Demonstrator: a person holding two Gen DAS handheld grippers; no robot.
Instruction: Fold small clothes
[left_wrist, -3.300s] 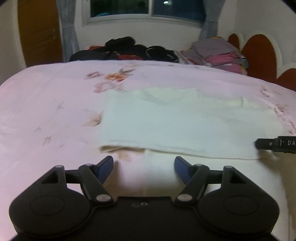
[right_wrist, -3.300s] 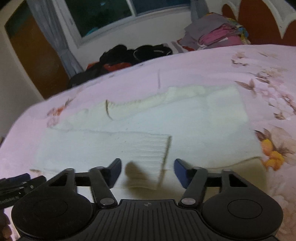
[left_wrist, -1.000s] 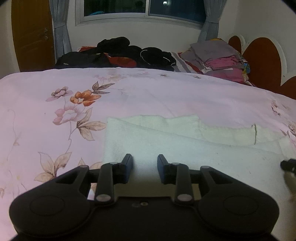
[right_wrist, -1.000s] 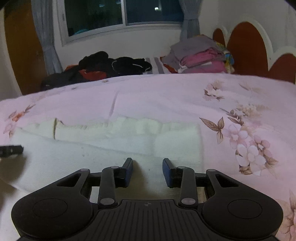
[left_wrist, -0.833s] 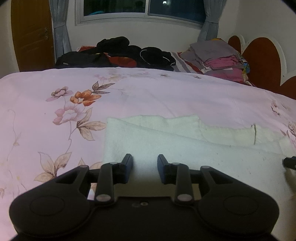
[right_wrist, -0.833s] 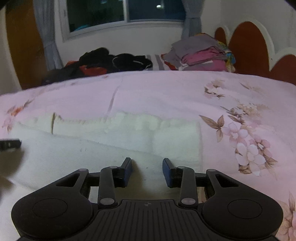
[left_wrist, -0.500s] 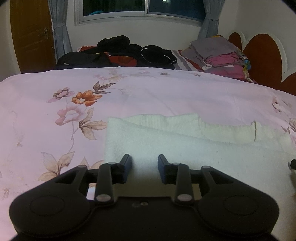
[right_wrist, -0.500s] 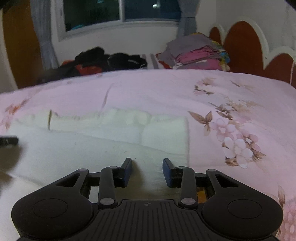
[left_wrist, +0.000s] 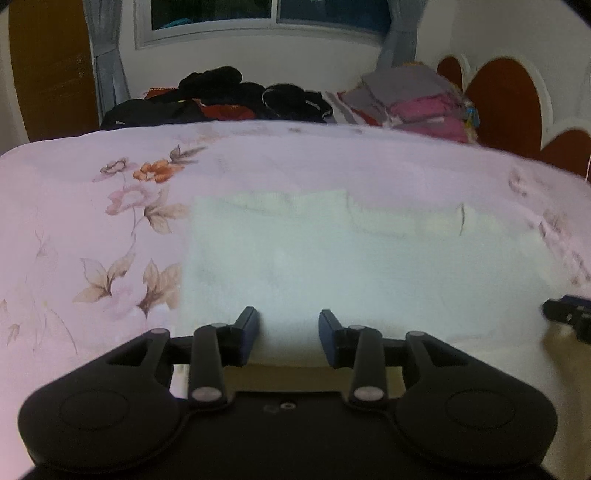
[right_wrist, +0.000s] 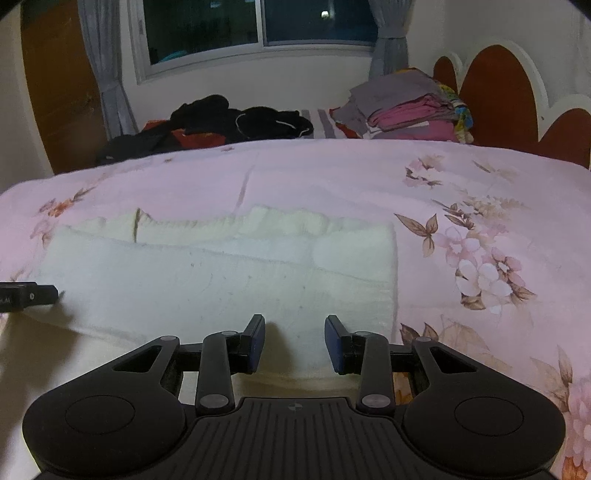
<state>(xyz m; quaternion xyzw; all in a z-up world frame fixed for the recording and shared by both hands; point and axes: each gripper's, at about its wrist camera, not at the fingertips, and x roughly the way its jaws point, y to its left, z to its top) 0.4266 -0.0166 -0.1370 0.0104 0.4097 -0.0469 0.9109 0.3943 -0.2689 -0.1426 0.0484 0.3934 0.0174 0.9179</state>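
Note:
A cream knit garment lies folded on the pink floral bedspread. Its near edge is raised off the bed. My left gripper grips that edge near the left end, with cloth between its blue pads. My right gripper grips the same edge near the right end of the garment. The jaws of both stand partly closed on the fabric. The right gripper's tip shows at the right edge of the left wrist view. The left gripper's tip shows at the left edge of the right wrist view.
A heap of dark clothes lies at the far side of the bed. A stack of folded grey and pink clothes sits by the red and white headboard. A window and a wooden door are behind.
Both grippers, open 3.3 s ago, closed on the garment's near edge. In the last half second the lifted edge has moved back toward me, so more of the top layer shows.

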